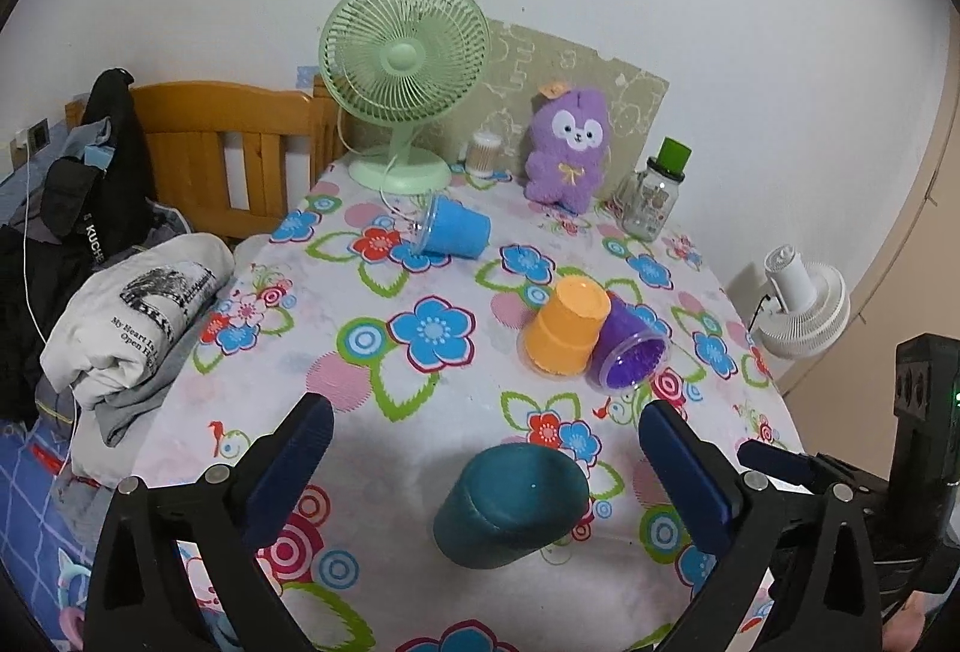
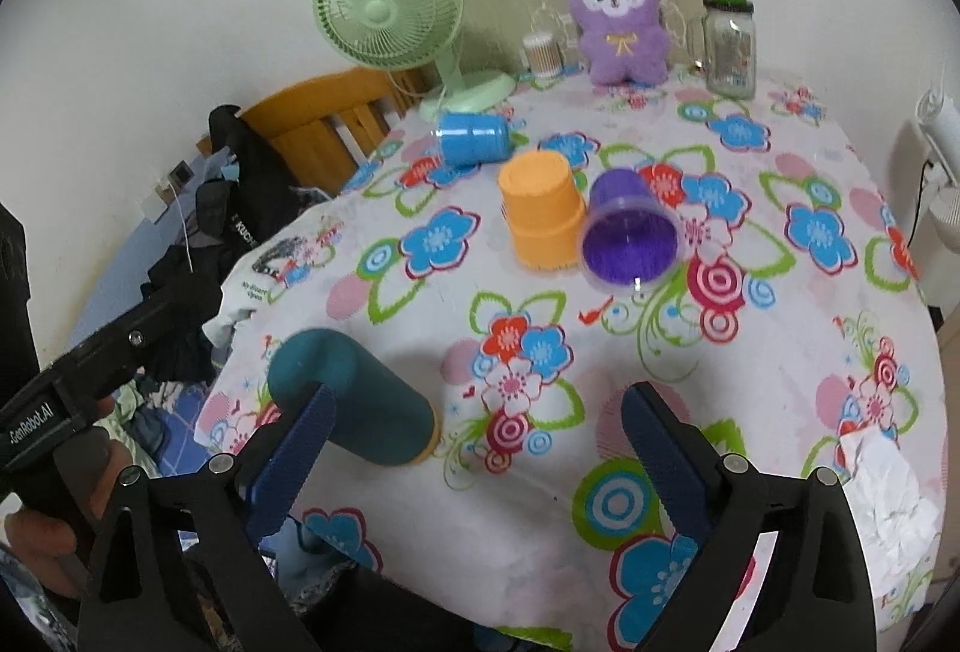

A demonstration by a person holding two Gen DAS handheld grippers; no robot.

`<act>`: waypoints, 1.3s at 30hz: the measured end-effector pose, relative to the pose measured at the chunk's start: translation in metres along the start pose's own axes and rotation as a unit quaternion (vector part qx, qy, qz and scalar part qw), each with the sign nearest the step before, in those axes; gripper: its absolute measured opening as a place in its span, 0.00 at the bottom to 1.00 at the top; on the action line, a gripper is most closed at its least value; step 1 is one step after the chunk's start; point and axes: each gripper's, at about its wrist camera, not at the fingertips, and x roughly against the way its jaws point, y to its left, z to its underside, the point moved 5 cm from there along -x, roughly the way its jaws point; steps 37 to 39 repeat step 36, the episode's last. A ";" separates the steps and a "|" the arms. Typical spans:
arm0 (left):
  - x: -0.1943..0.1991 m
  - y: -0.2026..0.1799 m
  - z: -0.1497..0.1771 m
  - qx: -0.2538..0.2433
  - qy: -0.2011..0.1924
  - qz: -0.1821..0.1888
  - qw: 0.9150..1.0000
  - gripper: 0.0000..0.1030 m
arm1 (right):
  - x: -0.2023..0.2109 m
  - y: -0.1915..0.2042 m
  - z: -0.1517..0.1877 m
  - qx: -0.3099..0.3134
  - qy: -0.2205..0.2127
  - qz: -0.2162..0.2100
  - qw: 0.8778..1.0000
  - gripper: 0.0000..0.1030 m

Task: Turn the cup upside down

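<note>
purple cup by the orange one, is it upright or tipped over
Tipped over. The purple cup lies on its side on the tablecloth, its open mouth facing the camera, leaning against the orange cup, which stands upside down.

- The nearest cup (image 1: 510, 505) is found upside down on the table (image 1: 372, 412), between the spread fingers of the left gripper (image 1: 486, 463).
- Ahead, an upturned cup (image 1: 567, 331) is touched on its right by a tipped cup (image 1: 630, 352).
- A third cup (image 1: 453, 235) is laid on its side farther ahead, before the fan (image 1: 405, 75).

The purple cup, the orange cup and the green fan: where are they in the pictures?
purple cup (image 2: 630, 238): right wrist view, on its open mouth.
orange cup (image 2: 542, 214): right wrist view, on its side wall.
green fan (image 1: 403, 54): left wrist view, on the grille's hub.
</note>
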 end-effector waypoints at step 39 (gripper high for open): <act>0.032 0.003 -0.012 -0.019 -0.070 -0.008 0.997 1.00 | 0.025 0.023 -0.012 0.017 -0.060 -0.014 0.998 0.98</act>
